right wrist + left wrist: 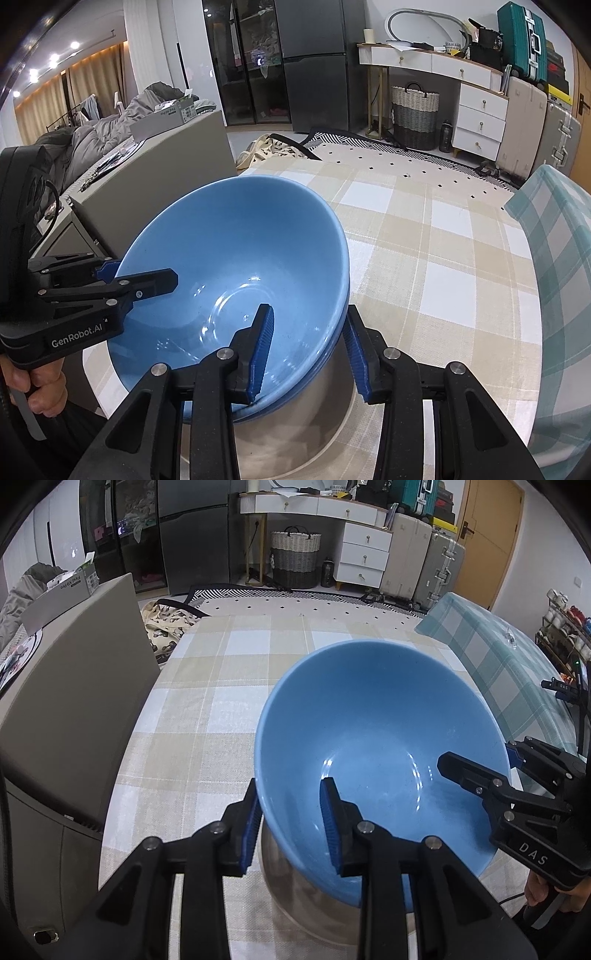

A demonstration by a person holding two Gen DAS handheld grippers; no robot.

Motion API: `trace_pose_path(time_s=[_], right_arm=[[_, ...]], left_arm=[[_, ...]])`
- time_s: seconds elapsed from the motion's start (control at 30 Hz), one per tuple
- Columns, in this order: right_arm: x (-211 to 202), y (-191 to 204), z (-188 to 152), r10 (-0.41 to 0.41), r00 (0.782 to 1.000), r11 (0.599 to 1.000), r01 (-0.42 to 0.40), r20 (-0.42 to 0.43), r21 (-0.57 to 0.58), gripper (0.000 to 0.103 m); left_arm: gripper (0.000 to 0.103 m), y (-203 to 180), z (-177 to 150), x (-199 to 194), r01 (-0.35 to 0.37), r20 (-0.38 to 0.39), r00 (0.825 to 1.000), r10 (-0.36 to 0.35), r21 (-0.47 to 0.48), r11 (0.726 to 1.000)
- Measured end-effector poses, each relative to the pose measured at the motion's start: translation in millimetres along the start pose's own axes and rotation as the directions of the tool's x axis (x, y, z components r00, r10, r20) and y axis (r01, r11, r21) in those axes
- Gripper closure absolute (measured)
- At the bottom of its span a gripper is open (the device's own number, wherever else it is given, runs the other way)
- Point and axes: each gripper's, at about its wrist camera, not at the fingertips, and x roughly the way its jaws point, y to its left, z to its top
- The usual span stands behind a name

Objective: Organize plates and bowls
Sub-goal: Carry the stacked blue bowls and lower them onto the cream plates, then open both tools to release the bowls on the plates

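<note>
Blue ceramic bowl [384, 746] sat tilted on top of a steel bowl [295, 897], both on the table with the beige-and-white checked cloth [207, 701]. In the right wrist view a second blue rim showed just under the top one, so it looked like two blue bowls nested; couldn't confirm from the left wrist view.

Left gripper [291, 827] straddled the near-left rim of the blue bowl: one blue pad outside the wall, the other pad inside. Outer pad was against the wall, inner pad looked close to the inner surface, contact there not clear. Read as clamped on the rim. From the right wrist view the same gripper [136, 277] came in from the left, one finger inside the bowl and one outside, with the person's hand [40, 384] on its handle.

Right gripper [308, 354] straddled the near-right rim: inner pad touched the inside surface, outer pad sat beside the stacked rims with a visible gap. Jaws part-open around the rim, not clearly pinching. In the left wrist view it [480, 760] reached in from the right, one finger over the bowl's interior, the other behind the rim.

Grey sofa back [74, 686] stood just left of the table. Teal checked cloth [509, 664] lay at the table's right edge. Beyond the table: wicker basket [295, 555], white drawer unit [364, 552], suitcases [424, 561].
</note>
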Motion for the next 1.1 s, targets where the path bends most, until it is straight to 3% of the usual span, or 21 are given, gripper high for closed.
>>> trace_pose_path(time_s=[0.6,0.73,0.8,0.87,0.9,0.93,0.97,1.03,1.1], right_arm=[[-1,3,2,0.029,1.0,1.0,-0.029,-0.013,-0.012,0.054],[0,2,2,0.034,0.999,0.999,-0.034,-0.01,-0.016,0.05],[-2,1,2,0.031,1.0,0.999,-0.031,0.002,-0.015,0.041],[-6,-1,3,0.032,0.999,0.999,-0.031,0.02,-0.01,0.023],[-8,-3,4,0.031,0.999,1.0,-0.031,0.033,-0.002,0.02],[-10,-5,5,0.029,0.999,1.0,-0.029,0.039,0.004,0.017],[-12,-7,6,0.024,0.999,1.0,-0.025,0.046,0.009,0.014],[-17,-10,6,0.009,0.998,1.0,-0.01,0.063,0.014,0.007],[-25,-11,6,-0.001,0.996,1.0,0.0,0.091,0.014,0.001]], left_arm=[[0.065,1,0,2,0.017,-0.028,0.999,-0.017,-0.012,1.0],[0.055,-1,1,0,0.027,-0.02,0.999,-0.027,-0.004,1.0],[0.047,0,2,-2,0.031,-0.014,0.999,-0.031,-0.002,1.0],[0.045,2,3,-4,0.029,-0.007,1.0,-0.029,-0.008,1.0],[0.044,4,4,-6,0.027,-0.004,1.0,-0.027,-0.013,1.0],[0.038,7,4,-7,0.027,0.001,1.0,-0.027,-0.019,0.999],[0.024,10,4,-10,0.028,0.011,1.0,-0.028,-0.027,0.999],[0.007,17,2,-19,0.026,0.053,0.998,-0.024,-0.054,0.998],[0.0,24,0,-30,0.038,0.102,0.994,-0.031,-0.067,0.997]])
